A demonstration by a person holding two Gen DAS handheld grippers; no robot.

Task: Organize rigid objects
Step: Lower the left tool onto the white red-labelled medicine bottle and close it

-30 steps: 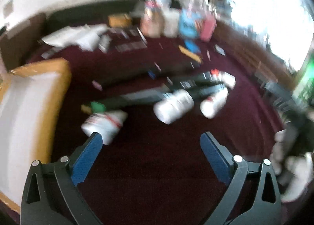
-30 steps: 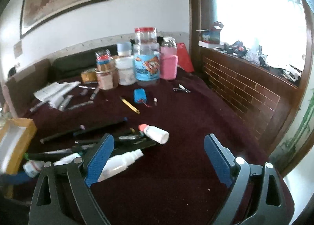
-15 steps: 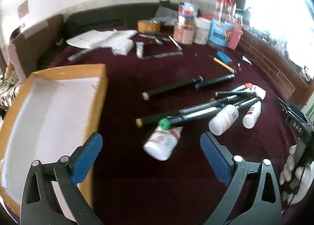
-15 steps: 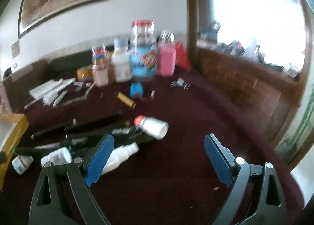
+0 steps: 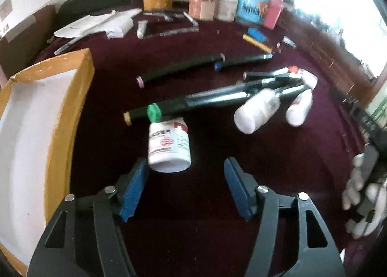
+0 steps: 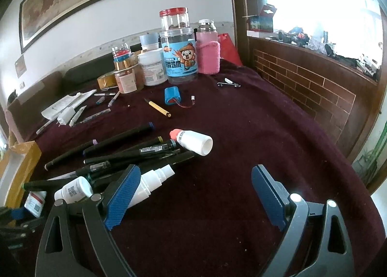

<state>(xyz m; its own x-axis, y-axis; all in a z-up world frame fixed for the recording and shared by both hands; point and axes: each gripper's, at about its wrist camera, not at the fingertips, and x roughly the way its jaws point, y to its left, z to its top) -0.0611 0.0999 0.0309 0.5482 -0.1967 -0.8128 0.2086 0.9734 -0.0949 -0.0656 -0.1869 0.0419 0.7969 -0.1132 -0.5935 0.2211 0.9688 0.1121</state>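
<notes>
A white pill bottle with a red-printed label (image 5: 169, 146) lies on the maroon cloth, its base just between the tips of my open left gripper (image 5: 185, 175); it also shows in the right wrist view (image 6: 35, 202). A pile of black markers (image 5: 217, 98) and white bottles (image 5: 258, 110) lies beyond it. My right gripper (image 6: 193, 187) is open and empty; a white spray bottle (image 6: 150, 184) lies by its left finger, and a red-capped white bottle (image 6: 193, 141) sits further off.
An open cardboard box with a white inside (image 5: 31, 132) stands at the left. Jars and containers (image 6: 179, 59) stand at the table's back. A blue battery pack (image 6: 173, 95), a yellow pen (image 6: 158, 107) and papers (image 5: 96, 23) lie around. A brick-patterned ledge (image 6: 302, 78) runs along the right.
My left gripper has moved forward to the labelled pill bottle, which now sits at its fingertips, and its jaws have narrowed. My right gripper has barely moved.
</notes>
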